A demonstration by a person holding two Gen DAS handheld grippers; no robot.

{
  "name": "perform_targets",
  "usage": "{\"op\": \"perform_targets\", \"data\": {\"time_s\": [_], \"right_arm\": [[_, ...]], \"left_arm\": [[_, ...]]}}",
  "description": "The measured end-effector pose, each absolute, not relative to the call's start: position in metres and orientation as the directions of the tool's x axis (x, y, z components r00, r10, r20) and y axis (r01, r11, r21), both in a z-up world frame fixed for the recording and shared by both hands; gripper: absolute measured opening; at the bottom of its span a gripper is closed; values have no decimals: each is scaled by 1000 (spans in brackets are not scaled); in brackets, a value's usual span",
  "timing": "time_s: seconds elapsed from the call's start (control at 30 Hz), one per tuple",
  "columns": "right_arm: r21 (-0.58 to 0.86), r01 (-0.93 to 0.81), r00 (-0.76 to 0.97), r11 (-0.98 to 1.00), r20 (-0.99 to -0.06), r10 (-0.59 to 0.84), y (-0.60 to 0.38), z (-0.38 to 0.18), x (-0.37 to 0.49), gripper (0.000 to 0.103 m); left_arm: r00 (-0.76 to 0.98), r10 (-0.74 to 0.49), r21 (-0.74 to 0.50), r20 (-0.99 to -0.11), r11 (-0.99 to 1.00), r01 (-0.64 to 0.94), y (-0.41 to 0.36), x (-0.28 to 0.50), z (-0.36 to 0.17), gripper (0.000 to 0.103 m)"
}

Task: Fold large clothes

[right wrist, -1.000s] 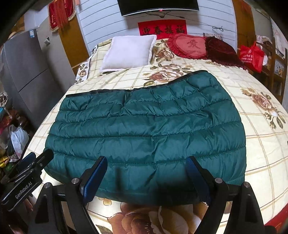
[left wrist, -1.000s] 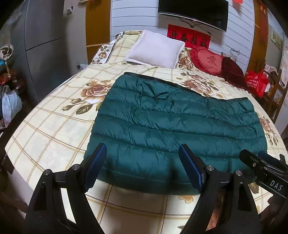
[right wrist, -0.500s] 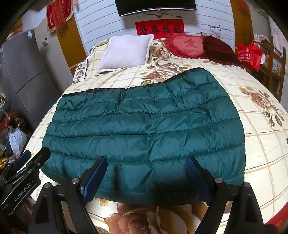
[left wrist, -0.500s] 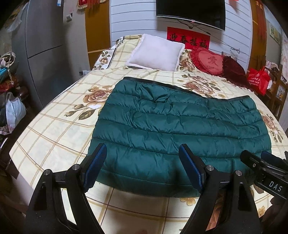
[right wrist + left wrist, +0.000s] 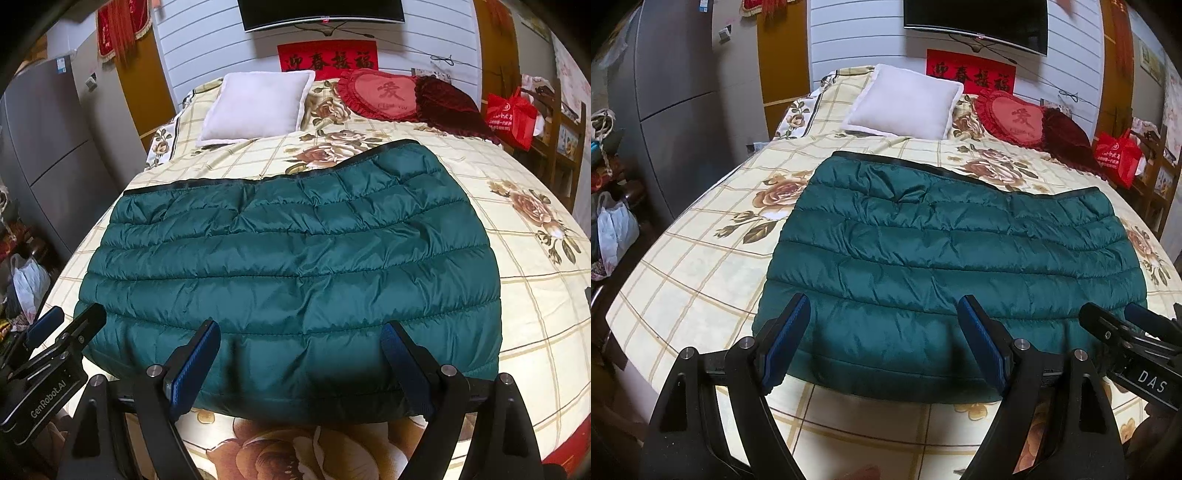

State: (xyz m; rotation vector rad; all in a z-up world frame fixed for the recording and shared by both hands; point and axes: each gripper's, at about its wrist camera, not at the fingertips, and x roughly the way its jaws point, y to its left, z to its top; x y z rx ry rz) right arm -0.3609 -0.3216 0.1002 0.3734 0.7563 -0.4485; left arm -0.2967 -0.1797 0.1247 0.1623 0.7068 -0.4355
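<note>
A dark green quilted down garment (image 5: 942, 258) lies folded flat on the bed (image 5: 683, 280), a wide rectangle with a black trim along its far edge. The right wrist view shows the same garment (image 5: 295, 266) filling the middle. My left gripper (image 5: 882, 339) hovers open above the garment's near left edge, nothing between its blue pads. Above the near edge further right, my right gripper (image 5: 299, 362) also stands open and empty. Each gripper appears at the other view's side: the right one (image 5: 1130, 332) and the left one (image 5: 62, 325).
The bed has a cream floral sheet. At its head lie a white pillow (image 5: 905, 103), a red heart cushion (image 5: 1012, 118) and a dark red cushion (image 5: 1067, 136). A grey cabinet (image 5: 676, 92) and bags (image 5: 613, 229) stand left; a red bag (image 5: 1115, 155) and shelves right.
The left wrist view has shifted slightly, so the garment sits a little higher and farther from the fingers. Both grippers stay open; the garment has not moved.
</note>
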Motion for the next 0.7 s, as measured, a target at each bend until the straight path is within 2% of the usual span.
{"op": "perform_targets", "data": {"time_s": [0.7], "right_arm": [[171,511,638,842,-733,-238,-321,96,-360,87]], "left_arm": [[663,-338,-13,-668,896,444,-179,-294,120,82]]}}
